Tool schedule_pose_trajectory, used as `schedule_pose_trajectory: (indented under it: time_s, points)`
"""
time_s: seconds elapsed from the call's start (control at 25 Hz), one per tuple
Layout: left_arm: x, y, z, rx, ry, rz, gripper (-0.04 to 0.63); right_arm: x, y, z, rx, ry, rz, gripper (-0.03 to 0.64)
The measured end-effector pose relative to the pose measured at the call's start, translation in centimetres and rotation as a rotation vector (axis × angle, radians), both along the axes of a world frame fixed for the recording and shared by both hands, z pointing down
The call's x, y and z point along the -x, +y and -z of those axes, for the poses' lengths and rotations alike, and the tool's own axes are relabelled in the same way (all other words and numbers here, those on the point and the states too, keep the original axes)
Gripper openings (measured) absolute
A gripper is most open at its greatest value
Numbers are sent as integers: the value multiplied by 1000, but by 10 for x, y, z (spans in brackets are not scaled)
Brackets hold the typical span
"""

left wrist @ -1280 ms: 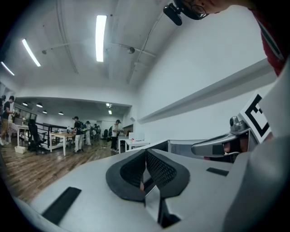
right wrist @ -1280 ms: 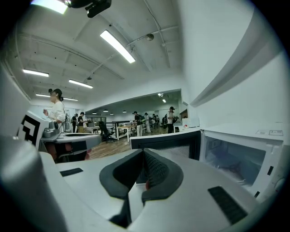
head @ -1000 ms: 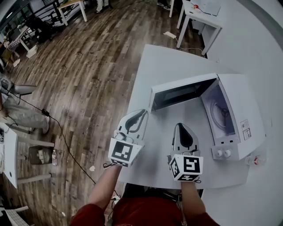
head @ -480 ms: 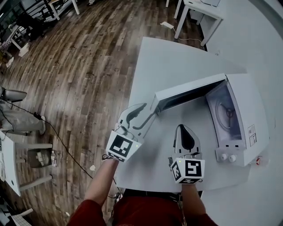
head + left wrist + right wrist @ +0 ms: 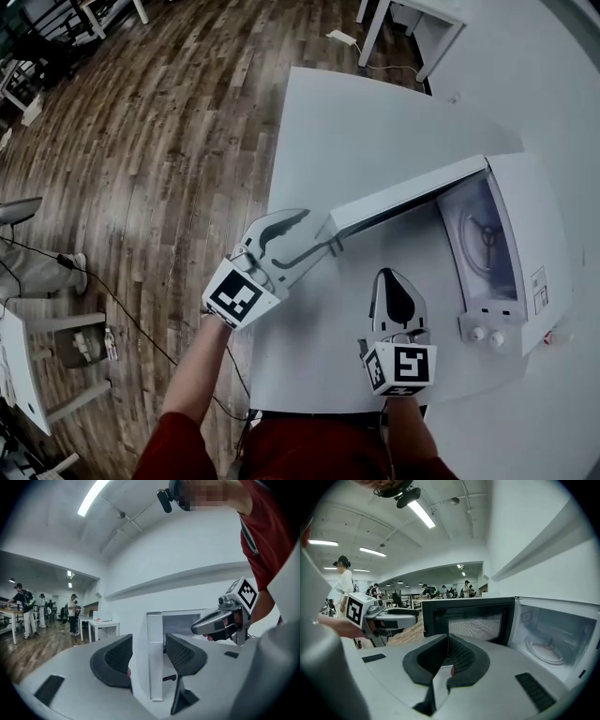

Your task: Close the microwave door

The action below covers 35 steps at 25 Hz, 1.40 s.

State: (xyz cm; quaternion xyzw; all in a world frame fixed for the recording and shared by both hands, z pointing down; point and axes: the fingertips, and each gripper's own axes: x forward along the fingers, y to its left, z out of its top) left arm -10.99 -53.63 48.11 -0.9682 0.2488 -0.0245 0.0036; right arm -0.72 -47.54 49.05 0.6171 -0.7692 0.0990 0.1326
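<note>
Microwave point(image 5: 536, 220) is seen at the right of a white table point(image 5: 356, 122), cavity facing the person. Its door point(image 5: 403, 192) is swung wide open, w/ the free edge pointing out toward the wood floor point(image 5: 169, 141). L gripper point(image 5: 319, 232) is held at that free edge. In the left gripper view its jaws are parted approx. halfway w/ the door edge point(image 5: 155, 658) standing upright between them, a dark gap showing on the inner side; not clamped. R gripper point(image 5: 392, 281) is held over the table in front of the cavity, apart from the door. Its jaws are pressed together, w/ nothing between the pads point(image 5: 461, 656). Turntable point(image 5: 546, 648) is visible inside the cavity. Two knobs point(image 5: 483, 335) are noted on the front panel.
</note>
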Motion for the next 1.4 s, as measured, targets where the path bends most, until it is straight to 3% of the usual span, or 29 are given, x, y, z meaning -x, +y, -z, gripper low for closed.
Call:
schedule_pose_trajectory:
  time_s: [0.24, 0.4, 0.52, 0.8, 1.4]
  points:
    - [-2, -14, -12, 7, -52, -147, 223, -1, -9, -9, 24, 16, -21, 28]
    - [-7, -20, -11, 16, -31, -234, 227, 1, -16, -8, 24, 40, -14, 28]
    - [-13, -21, -12, -3, -36, -317, 230, 5, -18, -6, 10, 38, -11, 28]
    - [-24, -9, -25, 40, -78, -500, 239, 17, -20, -2, -35, 49, 22, 28]
    - [-34, 6, -27, 35, -135, -616, 228, 8, -16, -1, -41, 44, -5, 28]
